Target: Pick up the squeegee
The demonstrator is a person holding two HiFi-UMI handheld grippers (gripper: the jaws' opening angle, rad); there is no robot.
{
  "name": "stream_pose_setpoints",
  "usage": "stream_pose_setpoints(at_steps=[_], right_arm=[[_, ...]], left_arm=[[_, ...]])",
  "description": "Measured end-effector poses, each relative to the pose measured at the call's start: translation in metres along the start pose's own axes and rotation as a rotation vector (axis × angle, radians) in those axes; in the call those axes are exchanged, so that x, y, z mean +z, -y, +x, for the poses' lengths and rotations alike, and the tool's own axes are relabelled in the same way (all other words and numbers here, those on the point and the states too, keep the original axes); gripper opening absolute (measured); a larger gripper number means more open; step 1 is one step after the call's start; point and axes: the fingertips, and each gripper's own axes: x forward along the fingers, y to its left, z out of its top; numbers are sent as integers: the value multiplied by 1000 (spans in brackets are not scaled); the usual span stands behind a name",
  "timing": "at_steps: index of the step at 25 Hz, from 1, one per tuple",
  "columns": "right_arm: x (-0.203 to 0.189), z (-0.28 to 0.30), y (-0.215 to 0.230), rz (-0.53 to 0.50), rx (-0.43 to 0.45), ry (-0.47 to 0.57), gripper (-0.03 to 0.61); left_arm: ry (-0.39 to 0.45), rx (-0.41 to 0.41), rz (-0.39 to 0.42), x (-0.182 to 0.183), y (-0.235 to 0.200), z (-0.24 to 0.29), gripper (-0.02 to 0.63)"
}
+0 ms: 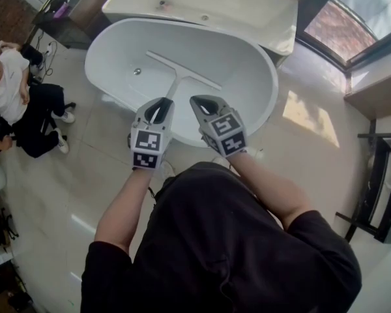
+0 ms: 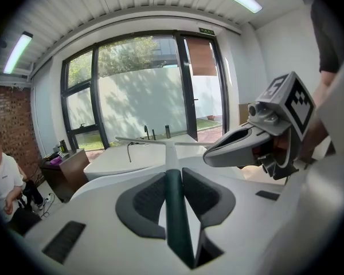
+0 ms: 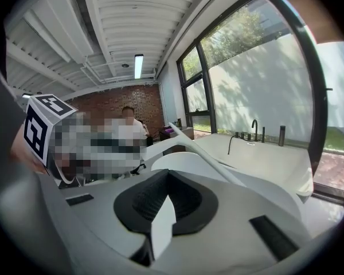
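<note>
Left tool (image 2: 173,179) clamps the squeegee (image 1: 182,72) by its handle — blade ahead.

Squeegee (image 1: 177,77) handle end unseen within left hand-held gripper (image 1: 159,104)

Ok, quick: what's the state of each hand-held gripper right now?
Left hand-held gripper: closed on the squeegee, gripping its dark handle.
Right hand-held gripper: closed, nothing between its jaws.

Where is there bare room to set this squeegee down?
The tub is bare inside apart from the drain. The floor right of the tub is bare tile. Left of it is crowded: a seated person and a cabinet.
</note>
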Motion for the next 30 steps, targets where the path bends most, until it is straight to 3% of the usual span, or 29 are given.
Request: stream_pose_setpoints(at_steps=[11,30], right_arm=[[11,5,-48,-30,-49,20,7],[23,14,-65,-63,-63,27,6]], left_arm=[[40,-45,19,-10,-20,-41,95],[65,-60,24,-8,-33,-53,95]])
